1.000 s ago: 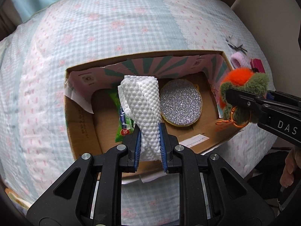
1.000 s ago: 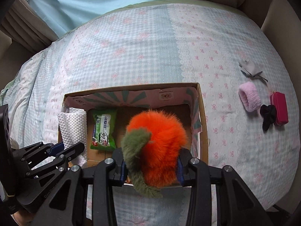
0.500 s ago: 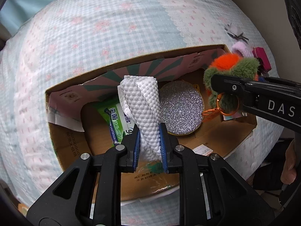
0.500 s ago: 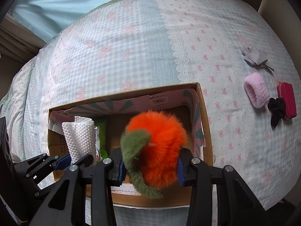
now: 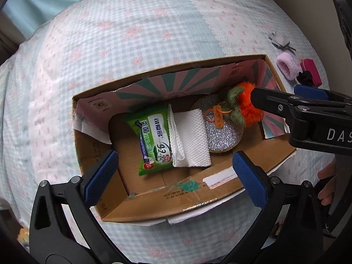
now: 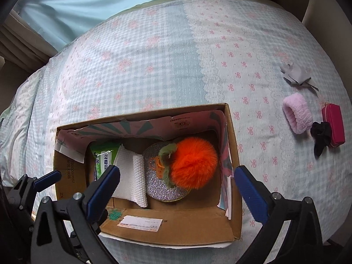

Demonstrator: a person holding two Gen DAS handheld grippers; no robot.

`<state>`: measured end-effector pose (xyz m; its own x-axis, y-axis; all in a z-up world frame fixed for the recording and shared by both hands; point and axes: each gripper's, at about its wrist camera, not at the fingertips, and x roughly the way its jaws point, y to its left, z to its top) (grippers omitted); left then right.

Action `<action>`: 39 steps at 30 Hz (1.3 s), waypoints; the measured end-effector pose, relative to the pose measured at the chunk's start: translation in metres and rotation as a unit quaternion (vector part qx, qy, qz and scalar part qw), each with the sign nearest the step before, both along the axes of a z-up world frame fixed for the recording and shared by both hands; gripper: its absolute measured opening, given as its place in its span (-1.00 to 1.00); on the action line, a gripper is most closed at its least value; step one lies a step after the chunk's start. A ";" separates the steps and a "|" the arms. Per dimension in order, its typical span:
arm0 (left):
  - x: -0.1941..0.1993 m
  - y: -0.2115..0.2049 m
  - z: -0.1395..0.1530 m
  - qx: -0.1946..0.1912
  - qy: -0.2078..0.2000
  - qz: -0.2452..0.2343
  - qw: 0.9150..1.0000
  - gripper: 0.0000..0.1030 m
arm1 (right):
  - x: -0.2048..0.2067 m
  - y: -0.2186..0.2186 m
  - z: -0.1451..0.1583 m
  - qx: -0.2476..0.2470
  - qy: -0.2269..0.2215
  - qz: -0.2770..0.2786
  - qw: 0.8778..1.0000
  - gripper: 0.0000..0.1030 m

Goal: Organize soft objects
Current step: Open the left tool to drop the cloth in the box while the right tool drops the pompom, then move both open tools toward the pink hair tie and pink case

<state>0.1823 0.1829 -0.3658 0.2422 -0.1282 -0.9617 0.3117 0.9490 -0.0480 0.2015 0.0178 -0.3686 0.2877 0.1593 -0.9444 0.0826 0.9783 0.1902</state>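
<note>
Left wrist view: the left gripper (image 5: 173,165), clamped on the white cloth (image 5: 190,139) half a second ago, now gapes wide; the cloth lies in the box (image 5: 176,206) between the wipes (image 5: 154,140) and the glitter disc (image 5: 222,132).

Right wrist view: the right gripper (image 6: 176,189) has also spread wide, and the pompom (image 6: 191,162) rests on the disc near the box's right wall. Both drops look done; the pink band (image 6: 297,114) and black scrunchie (image 6: 321,137) wait on the bed (image 6: 154,55).
</note>
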 end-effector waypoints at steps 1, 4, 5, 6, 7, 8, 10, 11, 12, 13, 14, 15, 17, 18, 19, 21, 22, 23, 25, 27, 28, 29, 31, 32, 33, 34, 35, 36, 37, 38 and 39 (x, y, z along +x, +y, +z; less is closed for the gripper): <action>-0.001 0.002 0.004 -0.002 -0.002 0.004 1.000 0.99 | -0.003 0.000 0.003 0.001 -0.003 0.000 1.000 1.00; -0.004 0.009 0.018 -0.005 -0.001 0.017 1.000 1.00 | -0.009 -0.001 0.014 0.003 -0.011 -0.003 1.000 1.00; -0.005 0.011 0.024 -0.009 0.002 0.020 1.000 1.00 | -0.012 -0.001 0.018 0.004 -0.014 -0.003 1.000 1.00; -0.006 0.013 0.031 -0.015 0.003 0.022 1.000 1.00 | -0.014 0.000 0.024 0.005 -0.015 -0.003 1.000 1.00; -0.008 0.015 0.039 -0.018 0.001 0.024 1.000 1.00 | -0.016 0.000 0.030 0.005 -0.017 -0.002 1.000 1.00; -0.009 0.016 0.047 -0.020 -0.003 0.026 0.999 0.99 | -0.019 0.000 0.037 0.005 -0.018 -0.001 1.000 1.00; -0.013 0.018 0.066 -0.028 -0.016 0.026 0.999 1.00 | -0.025 0.000 0.052 0.008 -0.015 0.002 1.000 1.00; -0.015 0.018 0.075 -0.029 -0.023 0.026 0.999 1.00 | -0.028 -0.001 0.062 0.007 -0.016 0.003 1.000 1.00; -0.017 0.018 0.083 -0.029 -0.032 0.026 0.999 1.00 | -0.033 -0.002 0.072 0.003 -0.020 0.003 1.000 1.00; -0.019 0.017 0.091 -0.030 -0.040 0.025 0.998 1.00 | -0.039 -0.004 0.083 -0.001 -0.027 0.005 1.000 1.00; -0.021 0.016 0.097 -0.030 -0.047 0.023 0.998 1.00 | -0.045 -0.005 0.094 -0.002 -0.033 0.008 0.999 1.00; -0.022 0.014 0.103 -0.030 -0.052 0.022 0.998 1.00 | -0.051 -0.008 0.105 -0.001 -0.038 0.013 0.999 1.00; -0.024 0.007 0.115 -0.033 -0.061 0.019 0.997 1.00 | -0.064 -0.016 0.124 -0.004 -0.046 0.016 0.999 1.00; -0.025 0.003 0.120 -0.034 -0.066 0.017 0.997 1.00 | -0.071 -0.021 0.132 -0.010 -0.053 0.013 0.998 1.00; -0.025 -0.002 0.125 -0.035 -0.070 0.015 0.997 1.00 | -0.078 -0.029 0.140 -0.017 -0.061 0.007 0.998 1.00; -0.025 -0.013 0.135 -0.033 -0.081 0.011 0.996 1.00 | -0.089 -0.048 0.153 -0.035 -0.067 -0.013 0.997 1.00; -0.025 -0.020 0.140 -0.032 -0.085 0.010 0.996 1.00 | -0.093 -0.059 0.158 -0.038 -0.071 -0.021 0.997 1.00; -0.024 -0.027 0.144 -0.032 -0.087 0.010 0.996 1.00 | -0.097 -0.070 0.162 -0.040 -0.077 -0.029 0.996 1.00; -0.022 -0.042 0.154 -0.037 -0.093 0.013 0.995 1.00 | -0.103 -0.094 0.170 -0.045 -0.085 -0.049 0.994 1.00; -0.018 -0.061 0.161 -0.041 -0.103 0.018 0.994 1.00 | -0.106 -0.119 0.175 -0.051 -0.092 -0.067 0.992 1.00; -0.016 -0.071 0.164 -0.039 -0.110 0.022 0.993 1.00 | -0.107 -0.131 0.177 -0.053 -0.095 -0.075 0.991 1.00; -0.014 -0.082 0.166 -0.036 -0.115 0.027 0.992 1.00 | -0.106 -0.143 0.178 -0.057 -0.097 -0.083 0.990 1.00; -0.007 -0.105 0.168 -0.037 -0.119 0.037 0.992 1.00 | -0.103 -0.167 0.180 -0.066 -0.100 -0.093 0.988 1.00; -0.004 -0.117 0.168 -0.042 -0.119 0.042 0.991 1.00 | -0.100 -0.180 0.179 -0.069 -0.100 -0.094 0.988 1.00; 0.000 -0.129 0.166 -0.048 -0.118 0.044 0.991 1.00 | -0.096 -0.192 0.178 -0.072 -0.099 -0.095 0.988 1.00; 0.005 -0.141 0.162 -0.053 -0.117 0.047 0.991 1.00 | -0.092 -0.205 0.176 -0.073 -0.097 -0.097 0.988 1.00; 0.009 -0.153 0.157 -0.055 -0.115 0.051 0.991 1.00 | -0.088 -0.218 0.174 -0.072 -0.097 -0.099 0.988 1.00; 0.014 -0.165 0.150 -0.056 -0.110 0.055 0.991 1.00 | -0.083 -0.231 0.171 -0.071 -0.096 -0.102 0.988 1.00; 0.020 -0.176 0.143 -0.058 -0.102 0.058 0.991 1.00 | -0.078 -0.243 0.168 -0.071 -0.096 -0.103 0.987 1.00; 0.025 -0.186 0.135 -0.060 -0.095 0.062 0.992 1.00 | -0.073 -0.254 0.163 -0.074 -0.096 -0.103 0.987 1.00; 0.030 -0.195 0.128 -0.062 -0.087 0.065 0.992 1.00 | -0.067 -0.265 0.157 -0.077 -0.095 -0.101 0.987 1.00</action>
